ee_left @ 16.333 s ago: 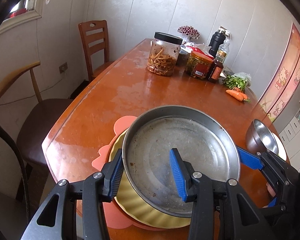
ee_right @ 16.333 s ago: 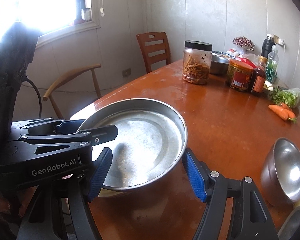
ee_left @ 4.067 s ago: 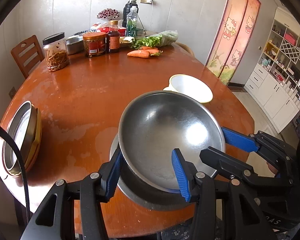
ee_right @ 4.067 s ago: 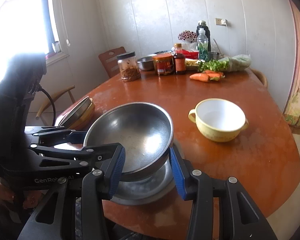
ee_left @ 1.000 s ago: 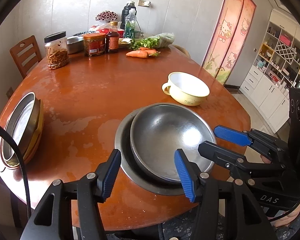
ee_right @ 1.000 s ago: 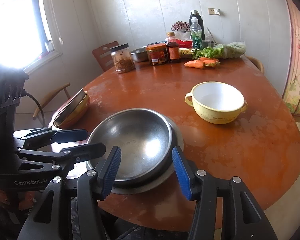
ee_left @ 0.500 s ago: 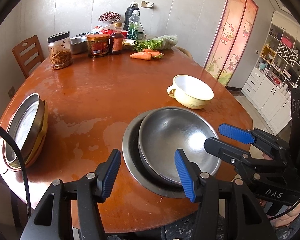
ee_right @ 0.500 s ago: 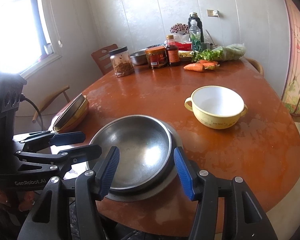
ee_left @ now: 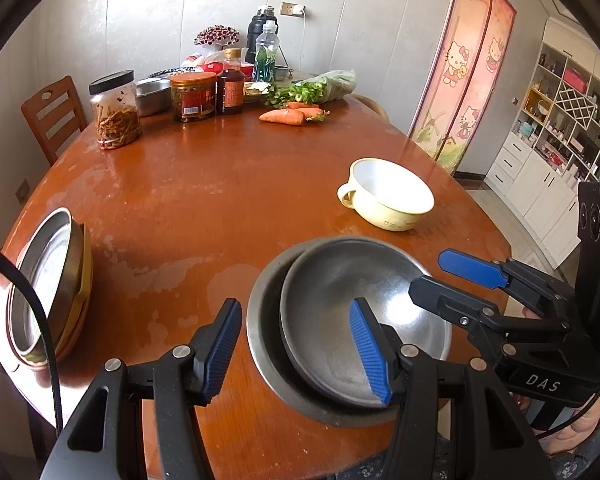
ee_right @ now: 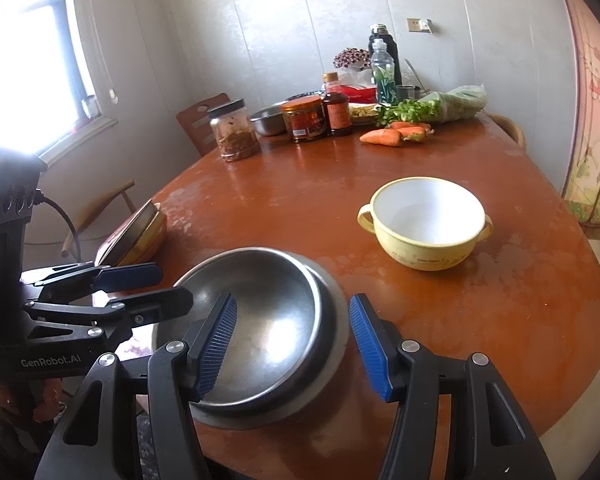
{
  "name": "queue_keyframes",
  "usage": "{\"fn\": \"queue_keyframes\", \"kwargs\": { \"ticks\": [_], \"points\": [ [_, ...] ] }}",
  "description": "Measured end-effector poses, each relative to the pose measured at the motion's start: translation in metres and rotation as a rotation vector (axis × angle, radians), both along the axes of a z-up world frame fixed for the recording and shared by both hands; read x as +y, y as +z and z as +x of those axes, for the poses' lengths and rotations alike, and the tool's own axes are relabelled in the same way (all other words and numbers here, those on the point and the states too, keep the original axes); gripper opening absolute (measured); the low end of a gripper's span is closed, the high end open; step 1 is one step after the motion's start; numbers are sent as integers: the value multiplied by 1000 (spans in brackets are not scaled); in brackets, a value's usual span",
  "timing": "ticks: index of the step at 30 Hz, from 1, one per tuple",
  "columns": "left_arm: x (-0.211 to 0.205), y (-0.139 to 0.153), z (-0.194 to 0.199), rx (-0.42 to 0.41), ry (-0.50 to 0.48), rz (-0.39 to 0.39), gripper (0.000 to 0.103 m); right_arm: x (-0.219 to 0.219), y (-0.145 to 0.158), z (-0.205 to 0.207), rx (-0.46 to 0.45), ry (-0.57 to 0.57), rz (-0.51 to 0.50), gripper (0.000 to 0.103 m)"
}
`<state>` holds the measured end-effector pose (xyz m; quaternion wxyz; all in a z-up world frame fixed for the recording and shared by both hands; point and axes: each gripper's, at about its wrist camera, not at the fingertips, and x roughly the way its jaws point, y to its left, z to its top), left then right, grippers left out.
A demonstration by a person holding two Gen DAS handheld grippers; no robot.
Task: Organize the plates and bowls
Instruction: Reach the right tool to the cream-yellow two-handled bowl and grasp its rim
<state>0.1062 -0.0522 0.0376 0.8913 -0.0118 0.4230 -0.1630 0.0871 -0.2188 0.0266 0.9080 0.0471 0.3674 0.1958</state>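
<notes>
Two steel bowls now nested: smaller shiny steel bowl [ee_left: 364,312] sits inside wider steel bowl [ee_left: 268,344] at near edge of round brown wooden counter [ee_left: 220,184], no longer lifted. Stack step looks done. Cream two-handled bowl [ee_right: 426,222] beyond stack, apart, likely next.

Left tongs [ee_left: 296,350]: parted, empty, astride stack's near rim without pressing.

Right tongs [ee_right: 292,346]: just been opening, pads clear of rim, nothing gripped.

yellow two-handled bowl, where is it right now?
The yellow bowl stands alone on the table, right of centre in both views, just beyond the nested steel bowls, apart from them.
</notes>
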Motion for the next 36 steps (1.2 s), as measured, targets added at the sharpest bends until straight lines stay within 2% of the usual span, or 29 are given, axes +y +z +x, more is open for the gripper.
{"fn": "queue_keyframes", "kwargs": {
  "ticks": [23,30,36],
  "points": [
    [-29,4,61,36,-83,22,56,-55,-7,37,17,-151,25,61],
    [-51,14,99,52,-148,93,56,-76,-9,52,28,-214,44,61],
    [-63,9,119,90,-180,102,56,-99,-7,76,26,-268,33,61]
  ]
}}
